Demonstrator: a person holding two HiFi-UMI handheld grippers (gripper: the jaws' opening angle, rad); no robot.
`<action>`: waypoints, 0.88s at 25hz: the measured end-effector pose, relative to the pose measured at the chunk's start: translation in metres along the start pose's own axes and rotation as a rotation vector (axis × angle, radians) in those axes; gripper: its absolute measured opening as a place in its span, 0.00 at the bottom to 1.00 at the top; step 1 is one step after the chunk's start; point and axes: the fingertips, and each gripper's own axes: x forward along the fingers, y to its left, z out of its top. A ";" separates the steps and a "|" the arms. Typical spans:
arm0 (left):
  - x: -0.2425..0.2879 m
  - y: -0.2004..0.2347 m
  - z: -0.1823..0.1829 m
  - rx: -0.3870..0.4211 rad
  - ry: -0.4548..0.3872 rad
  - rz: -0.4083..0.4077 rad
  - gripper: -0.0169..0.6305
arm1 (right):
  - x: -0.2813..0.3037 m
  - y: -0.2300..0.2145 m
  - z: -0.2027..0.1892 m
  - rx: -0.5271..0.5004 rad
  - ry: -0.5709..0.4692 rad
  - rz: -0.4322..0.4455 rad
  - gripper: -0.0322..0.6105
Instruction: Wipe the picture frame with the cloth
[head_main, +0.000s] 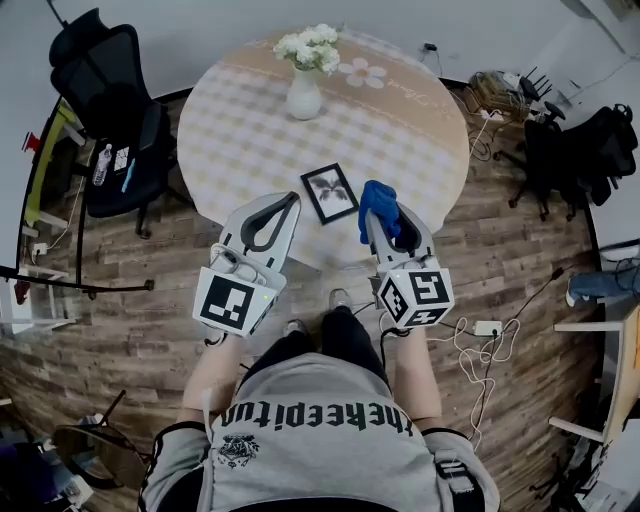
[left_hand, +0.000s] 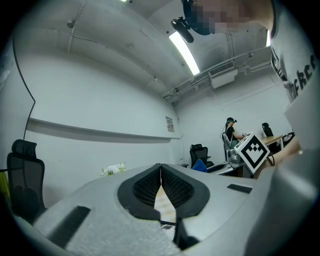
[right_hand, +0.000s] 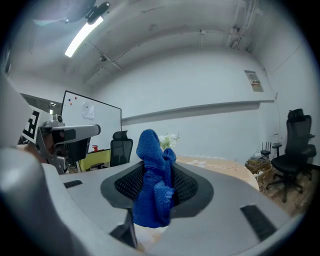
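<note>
Pose: you stand at the near edge of the round table (head_main: 240, 110), forearms forward and close together, one gripper in each hand. The left gripper (head_main: 291, 199) is held low with its nose aimed up-table. Its tips are just left of the picture frame (head_main: 330, 192) and apart from it. The right gripper (head_main: 384, 222) runs roughly parallel, with its tips just right of the frame. The frame lies flat on the checked tabletop near your edge, between the two noses and turned slightly askew.

Tool state: in the left gripper view the jaws meet tip to tip. Only a thin wedge of gap sits below the tips, checked tabletop shows through it, and nothing is held. In the right gripper view the jaws are clamped on the blue cloth (right_hand: 150, 150), which bunches up above them and hangs below.

View differences:
- Only the head view places the frame. It also shows the vase (head_main: 304, 96) of white flowers (head_main: 312, 47) across the table and a black office chair (head_main: 105, 100) to your left.
- The left gripper view adds the right gripper's marker cube (left_hand: 254, 150), two people (left_hand: 231, 131) at desks far off, and a ceiling strip light (left_hand: 186, 50).
- The right gripper view adds a whiteboard (right_hand: 92, 117), and the flowers peek out from behind the cloth.
</note>
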 end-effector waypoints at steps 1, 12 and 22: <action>-0.003 -0.002 0.001 0.009 -0.004 -0.006 0.05 | -0.005 0.002 0.001 0.000 -0.009 -0.006 0.28; -0.029 -0.020 0.011 0.052 -0.067 -0.060 0.05 | -0.040 0.027 0.014 -0.003 -0.082 -0.042 0.28; -0.036 -0.022 0.020 0.058 -0.073 -0.035 0.05 | -0.050 0.036 0.029 -0.027 -0.121 -0.020 0.28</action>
